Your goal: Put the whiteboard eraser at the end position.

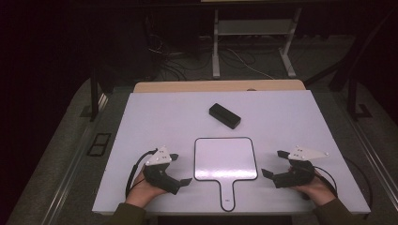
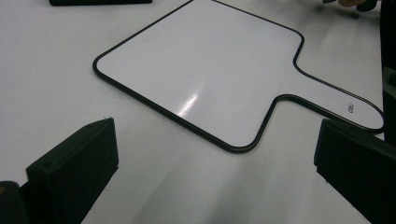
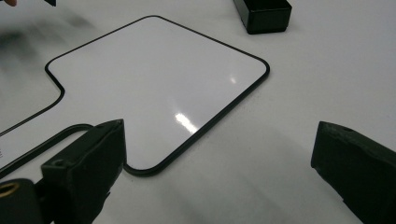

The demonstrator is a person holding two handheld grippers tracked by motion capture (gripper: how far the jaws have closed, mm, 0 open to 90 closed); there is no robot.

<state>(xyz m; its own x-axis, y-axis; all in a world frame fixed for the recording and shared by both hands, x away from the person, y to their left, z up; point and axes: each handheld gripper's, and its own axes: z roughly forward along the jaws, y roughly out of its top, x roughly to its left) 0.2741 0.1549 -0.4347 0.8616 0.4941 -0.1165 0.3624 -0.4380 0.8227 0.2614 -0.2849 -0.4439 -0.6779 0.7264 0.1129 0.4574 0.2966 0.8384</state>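
High view, table: a white table (image 1: 291, 112) carries a paddle-shaped whiteboard (image 1: 225, 158) with a black rim, lying flat near the front edge, its handle pointing to 6 o'clock.
High view, left gripper (image 1: 180, 169): held in the person's left hand (image 1: 141, 186) at 9 o'clock of the whiteboard, just beside it, jaws spread wide and pinching nothing.
High view, right gripper (image 1: 274, 163): held in the right hand (image 1: 319, 188) at 3 o'clock of the whiteboard, near its edge, jaws likewise spread, nothing between them.
High view, black box (image 1: 225, 116): lies at 12 o'clock of the whiteboard, apart from it, turned at a slant.
Left gripper view: the two black jaws stand far apart at the bottom corners; the whiteboard (image 2: 205, 70) lies ahead at 12 o'clock, untouched, handle running off toward 3 o'clock.
Right gripper view: jaws spread wide; the whiteboard (image 3: 159, 79) lies toward 11 o'clock, its near corner just beside the left-hand jaw, the black box (image 3: 262, 14) at 1 o'clock.
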